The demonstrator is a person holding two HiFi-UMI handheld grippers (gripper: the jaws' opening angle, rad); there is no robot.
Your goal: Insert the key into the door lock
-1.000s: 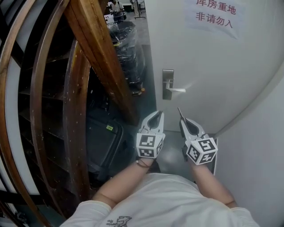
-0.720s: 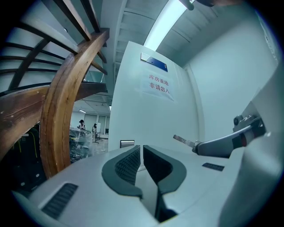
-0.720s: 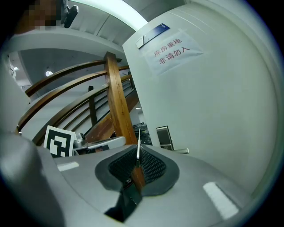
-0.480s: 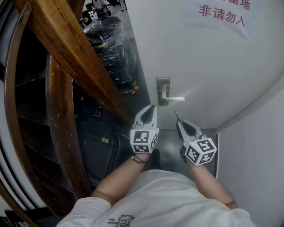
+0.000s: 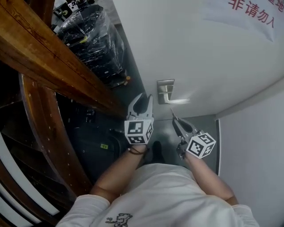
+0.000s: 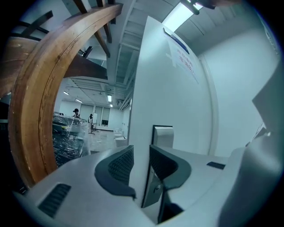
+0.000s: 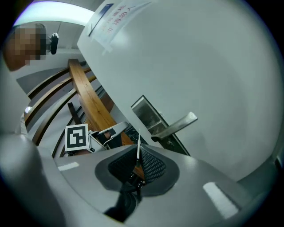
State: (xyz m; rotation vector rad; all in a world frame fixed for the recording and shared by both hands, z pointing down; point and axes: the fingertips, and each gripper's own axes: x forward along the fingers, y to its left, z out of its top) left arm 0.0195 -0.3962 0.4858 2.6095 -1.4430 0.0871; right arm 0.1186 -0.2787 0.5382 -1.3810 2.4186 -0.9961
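Head view looks steeply down; gripper views level, close — all share lock plate [image 5: 163, 86].

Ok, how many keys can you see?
1: the key is pinched in the right gripper, near the door handle. The left gripper, jaws opening, holds none; others could be hidden.

Head view layout, roughly: the door [image 5: 199, 57] fills the upper right, with the lock plate [image 5: 165, 88] near its left edge and the handle [image 5: 181, 101] sticking out rightward from the plate. A sign [image 5: 248, 13] is on the door, higher up. A wall [image 5: 253, 150] meets the door on the right. Left of the door, a wooden beam [image 5: 49, 62] slants across, with a wrapped stack [image 5: 91, 40] behind it and a case [image 5: 95, 146] on the floor below it. The key [image 7: 138, 144] is just short of the handle, not touching.
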